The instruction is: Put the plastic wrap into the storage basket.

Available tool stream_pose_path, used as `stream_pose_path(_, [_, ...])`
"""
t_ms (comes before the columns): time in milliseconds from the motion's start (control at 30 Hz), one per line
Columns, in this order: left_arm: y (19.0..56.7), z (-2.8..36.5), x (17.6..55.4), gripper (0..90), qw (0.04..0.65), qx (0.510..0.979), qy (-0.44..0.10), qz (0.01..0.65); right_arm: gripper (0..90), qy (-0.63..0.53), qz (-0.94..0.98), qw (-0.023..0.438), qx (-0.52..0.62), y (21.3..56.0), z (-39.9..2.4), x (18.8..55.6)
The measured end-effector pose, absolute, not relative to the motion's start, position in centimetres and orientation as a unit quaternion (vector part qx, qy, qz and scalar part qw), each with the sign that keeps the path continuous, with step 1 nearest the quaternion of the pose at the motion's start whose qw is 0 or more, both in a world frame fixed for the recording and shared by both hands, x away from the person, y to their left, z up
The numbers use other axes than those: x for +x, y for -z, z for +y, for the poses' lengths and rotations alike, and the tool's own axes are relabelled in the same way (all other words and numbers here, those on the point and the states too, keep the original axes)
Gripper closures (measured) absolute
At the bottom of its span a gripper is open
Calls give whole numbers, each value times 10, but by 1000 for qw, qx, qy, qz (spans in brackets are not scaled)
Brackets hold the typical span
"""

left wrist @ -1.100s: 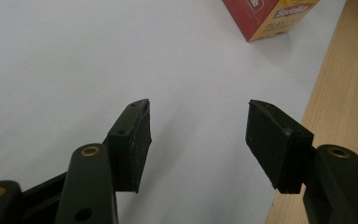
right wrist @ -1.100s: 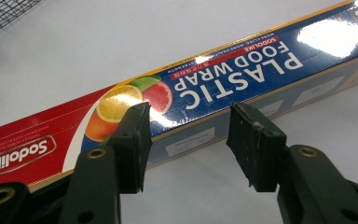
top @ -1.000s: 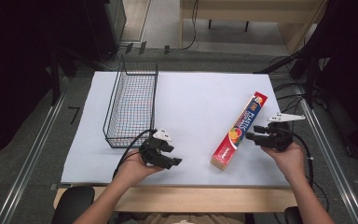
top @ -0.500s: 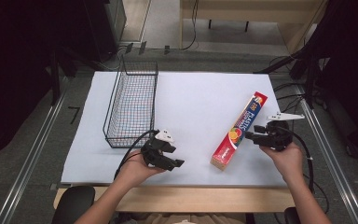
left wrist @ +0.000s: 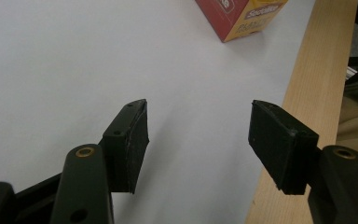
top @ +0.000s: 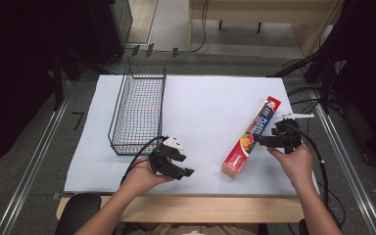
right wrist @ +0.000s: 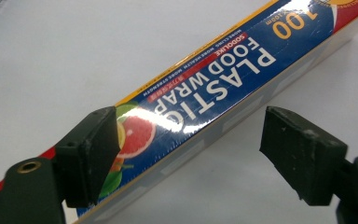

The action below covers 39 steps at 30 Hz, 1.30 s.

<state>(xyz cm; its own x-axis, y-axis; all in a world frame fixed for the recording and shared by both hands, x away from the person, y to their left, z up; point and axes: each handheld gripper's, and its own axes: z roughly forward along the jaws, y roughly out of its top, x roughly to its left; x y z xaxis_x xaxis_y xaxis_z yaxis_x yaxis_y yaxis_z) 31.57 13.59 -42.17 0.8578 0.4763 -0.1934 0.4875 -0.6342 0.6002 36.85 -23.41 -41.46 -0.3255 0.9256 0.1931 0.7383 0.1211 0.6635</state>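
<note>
A white sheet (top: pixel 205 122) covers the table, with a pale wooden edge (left wrist: pixel 307 93) on the person's side and dark floor around it. On the right part of the sheet lies a long box of plastic food wrap (top: pixel 251 137), flat on its side. Its long axis runs diagonally: the near end points toward the person and a little left, the far end points away and to the right. A wire basket (top: pixel 139 110) stands on the left part, well apart from the box.

The right gripper (top: pixel 274 139) is held just beside the right side of the box, near its middle. In the right gripper view its jaws are spread wide, one on each side of the box (right wrist: pixel 205 93), and they seem not to touch it, though the left jaw hides a part of the fruit picture. Both ends of the box are cut off there.

The left gripper (top: pixel 176 166) is near the front edge, between basket and box. Its jaws are also wide apart with nothing between them, above the bare sheet. Only a corner of the box (left wrist: pixel 242 16) shows at the top of the left gripper view.
</note>
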Motion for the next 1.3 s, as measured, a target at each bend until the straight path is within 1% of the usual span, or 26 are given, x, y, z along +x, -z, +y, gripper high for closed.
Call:
stream_pose_path(33, [422,136,316,383,334,904,8,267,188,-347,736,135,565,415,-234,369])
stream_pose_path(67, [422,136,316,383,335,904,8,266,150,-336,730,134,581,414,-230,374])
stream_pose_path(100, [422,136,316,384,333,904,7,268,149,-334,728,136,584,414,-229,376])
stream_pose_path(233, [422,137,317,384,329,906,0,268,99,-310,723,147,599,414,-219,387])
stream_pose_path(333, [423,136,317,386,325,907,-4,266,98,-304,718,144,609,416,-214,395])
stream_pose_path(433, [425,136,318,386,320,909,-4,266,78,-294,713,142,621,419,-211,402])
stream_pose_path(500, [425,135,318,387,320,910,-6,265,65,-293,706,152,627,421,-210,406])
stream_pose_path(567, [424,133,314,394,327,912,-22,246,36,-294,694,149,640,423,-209,409])
stream_pose_path(633, [423,132,313,393,327,913,-24,242,8,-282,692,151,647,427,-206,412])
stream_pose_path(767, [422,132,314,388,328,911,-22,248,8,-267,688,144,659,433,-203,415])
stream_pose_path(867, [423,133,315,390,328,910,-22,253,8,-271,684,128,665,442,-195,410])
stream_pose_path(1067, [422,134,315,396,333,907,-21,257,0,-265,682,142,666,449,-186,405])
stream_pose_path(1300, [423,134,317,397,329,908,-19,258,0,-249,672,130,685,455,-181,410])
